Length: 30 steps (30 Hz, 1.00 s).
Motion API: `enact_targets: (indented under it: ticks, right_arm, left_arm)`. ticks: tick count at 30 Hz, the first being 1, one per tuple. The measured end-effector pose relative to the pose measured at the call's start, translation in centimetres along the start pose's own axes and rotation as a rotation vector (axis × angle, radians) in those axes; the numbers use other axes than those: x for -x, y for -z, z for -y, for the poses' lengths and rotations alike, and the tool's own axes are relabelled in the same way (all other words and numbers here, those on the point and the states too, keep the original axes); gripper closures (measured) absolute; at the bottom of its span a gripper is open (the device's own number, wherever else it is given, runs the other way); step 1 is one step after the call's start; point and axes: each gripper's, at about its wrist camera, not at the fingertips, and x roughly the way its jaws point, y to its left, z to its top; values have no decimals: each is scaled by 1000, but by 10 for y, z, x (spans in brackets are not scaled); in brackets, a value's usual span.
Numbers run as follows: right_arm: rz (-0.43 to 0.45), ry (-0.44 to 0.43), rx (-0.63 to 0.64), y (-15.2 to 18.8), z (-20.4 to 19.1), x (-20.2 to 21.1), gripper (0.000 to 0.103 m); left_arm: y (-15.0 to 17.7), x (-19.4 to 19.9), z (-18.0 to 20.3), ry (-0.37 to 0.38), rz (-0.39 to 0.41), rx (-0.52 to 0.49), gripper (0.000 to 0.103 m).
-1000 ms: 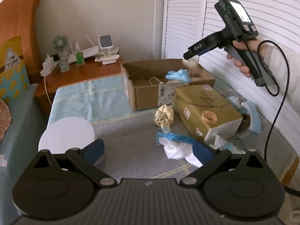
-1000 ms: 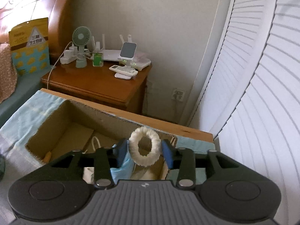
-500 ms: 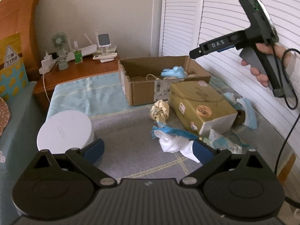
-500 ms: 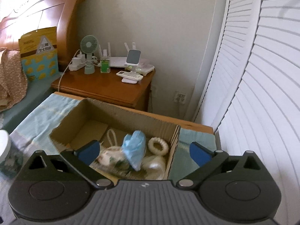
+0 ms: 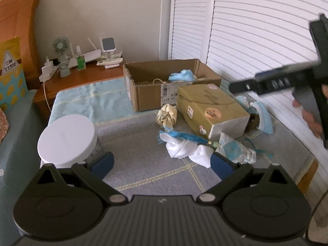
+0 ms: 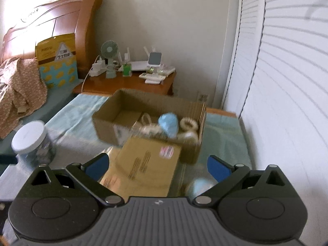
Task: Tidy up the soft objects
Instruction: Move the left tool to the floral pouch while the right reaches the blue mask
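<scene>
Two hand-held grippers, left [image 5: 162,163] and right [image 6: 157,165], were spread wide with nothing held. You had the white cloth bundle [image 5: 185,149] lying mid-mat [image 5: 143,143], just ahead of your left one, tassel [image 5: 180,136] across it. It looked limp and light; pinching its bunched middle seemed best, then the cardboard box [image 5: 149,96].
</scene>
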Motion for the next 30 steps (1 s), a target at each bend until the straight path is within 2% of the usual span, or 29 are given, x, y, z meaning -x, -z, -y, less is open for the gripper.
enact_targets:
  ticks: [12, 23, 30]
  right_arm:
    - [-89, 24, -56, 67, -3, 10, 0]
    - [-112, 95, -84, 94, 23, 16, 0]
    - [-140, 94, -114, 110, 41, 15, 0]
  left_arm:
    - [5, -10, 20, 47, -36, -39, 3]
    - [1, -28, 58, 114, -49, -155, 3]
    - [-3, -48, 87, 138, -52, -256, 3]
